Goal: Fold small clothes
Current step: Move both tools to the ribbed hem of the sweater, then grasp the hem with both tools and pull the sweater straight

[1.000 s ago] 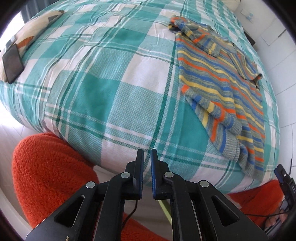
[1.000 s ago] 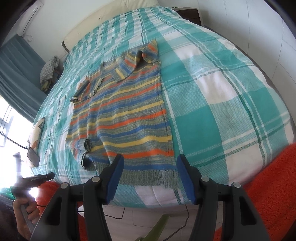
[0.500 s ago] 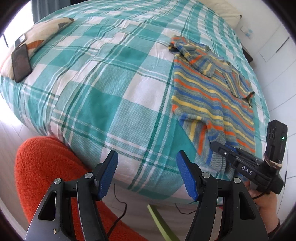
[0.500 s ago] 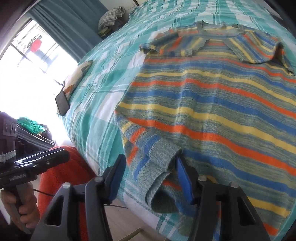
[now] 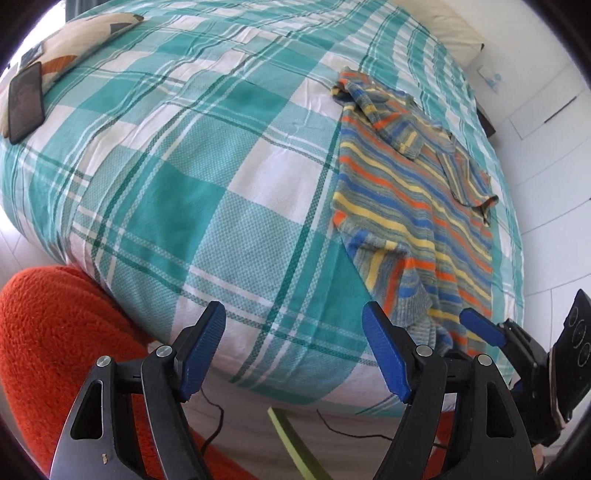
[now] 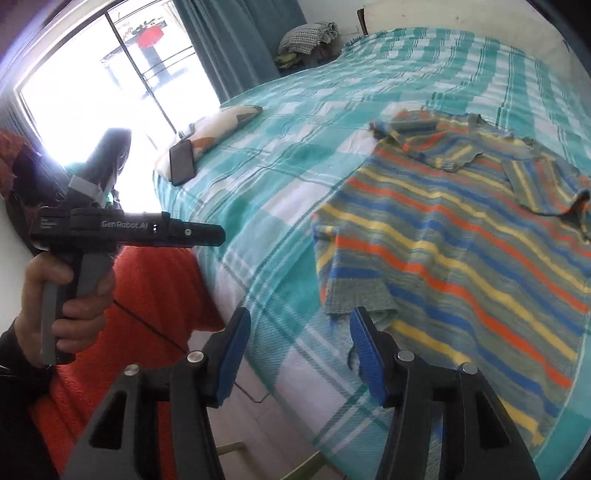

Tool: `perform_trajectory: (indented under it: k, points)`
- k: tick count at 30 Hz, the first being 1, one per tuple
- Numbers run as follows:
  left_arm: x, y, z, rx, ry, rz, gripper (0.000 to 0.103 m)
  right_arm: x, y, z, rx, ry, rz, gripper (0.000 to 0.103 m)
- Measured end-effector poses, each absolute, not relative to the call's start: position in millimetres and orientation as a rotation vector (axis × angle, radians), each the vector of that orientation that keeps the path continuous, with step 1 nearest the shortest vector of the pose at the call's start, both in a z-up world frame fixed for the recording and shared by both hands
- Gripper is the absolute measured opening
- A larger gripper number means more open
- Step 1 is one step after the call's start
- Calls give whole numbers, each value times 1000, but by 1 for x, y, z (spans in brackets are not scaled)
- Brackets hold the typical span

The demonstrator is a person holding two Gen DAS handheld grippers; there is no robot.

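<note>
Striped knit sweater [image 5: 417, 206] spread flat on the plaid-covered bed [image 5: 207, 192], toward the foot-end edge, sleeves already laid in over the body near the collar, one hem corner turned back on itself close to the bed's edge. Left tool [image 5: 295, 347] hanging off the foot of the bed, well to one side of the sweater, jaws opening and nothing between them. Right tool [image 6: 299, 350] poised just short of the sweater's turned-back hem corner [image 6: 354, 291], jaws also opening, blue pads clear of the cloth, nothing gripped. In the left wrist view, the right tool's blue finger showing just beside the sweater's hem. Phone [image 6: 182, 161] and patterned pillow [image 6: 221, 123] lying far from the sweater, near the bed's window-side edge; folded checked cloth [image 6: 308, 35] on a chair beyond the bed's far corner. Hand [image 6: 62, 295] wrapped round the left tool's handle, orange fleece garment [image 5: 48, 332] low beside the bed. Step in hand, by the look of it: tidying the hem before the main fold, each tool free of cloth. Next move likely calls for settling both tools on the two hem corners, pinching through the knit without catching the bedcover, then carrying the hem up toward the collar. Left tool has the longer way to go to reach the sweater.
</note>
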State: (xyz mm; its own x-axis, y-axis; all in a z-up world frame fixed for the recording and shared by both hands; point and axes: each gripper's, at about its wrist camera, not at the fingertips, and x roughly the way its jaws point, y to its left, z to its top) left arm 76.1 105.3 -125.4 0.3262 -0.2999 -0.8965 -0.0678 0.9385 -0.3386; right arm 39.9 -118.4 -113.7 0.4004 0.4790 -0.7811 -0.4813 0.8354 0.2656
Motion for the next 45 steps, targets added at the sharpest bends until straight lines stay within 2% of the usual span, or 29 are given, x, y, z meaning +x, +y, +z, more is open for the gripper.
perform_trajectory:
  k: [5,6,7,11,12,13,14,17,22,24,25,28,30,32,33,34,35,38,41,45]
  points:
    - [68,116,-114,-354,1213,-118,78,78,-90,-153,-162,1012,610,55]
    - [66,125,-109,-356,1201,-96,78,80,-85,-159,-185,1012,618,27]
    - [64,134,-104,-363,1189,-76,78,83,-79,-163,-203,1029,591,4]
    - [61,164,-95,-383,1147,-26,81,57,-59,-138,3,1037,798,6]
    - [65,164,-99,-375,1157,-33,81,45,-46,-138,34,1070,889,13]
    - [69,162,-103,-363,1174,-41,81,37,-38,-142,58,1103,959,24]
    - [72,159,-108,-352,1189,-54,81,28,-31,-145,80,1123,1014,29]
    - [85,135,-128,-298,1235,-144,82,13,-48,-143,130,1116,998,31]
    - [94,82,-170,-92,1358,-221,80,19,-182,-104,354,999,654,34]
    - [87,68,-185,-51,1402,-236,75,14,-258,-98,454,989,418,42]
    - [83,64,-192,-47,1426,-240,68,9,-289,-100,482,1009,314,45]
    - [75,56,-197,-39,1434,-252,49,-10,-346,-123,506,1137,139,45]
    - [75,54,-193,-44,1431,-281,4,-20,-351,-143,535,1226,141,45]
    - [75,56,-190,-56,1431,-281,3,-25,-343,-165,609,1272,193,45]
    - [73,58,-186,-44,1425,-274,3,-25,-338,-176,648,1282,219,41]
    - [69,61,-180,-11,1410,-255,2,-25,-334,-184,671,1290,232,11]
    - [65,66,-172,21,1390,-238,2,-26,-331,-188,671,1310,216,7]
    - [53,86,-148,53,1346,-205,2,-36,-333,-167,635,1316,184,6]
    - [52,87,-145,75,1351,-193,2,-43,-336,-144,564,1311,138,6]
    - [59,75,-171,109,1400,-143,2,-32,-329,-169,467,1382,71,6]
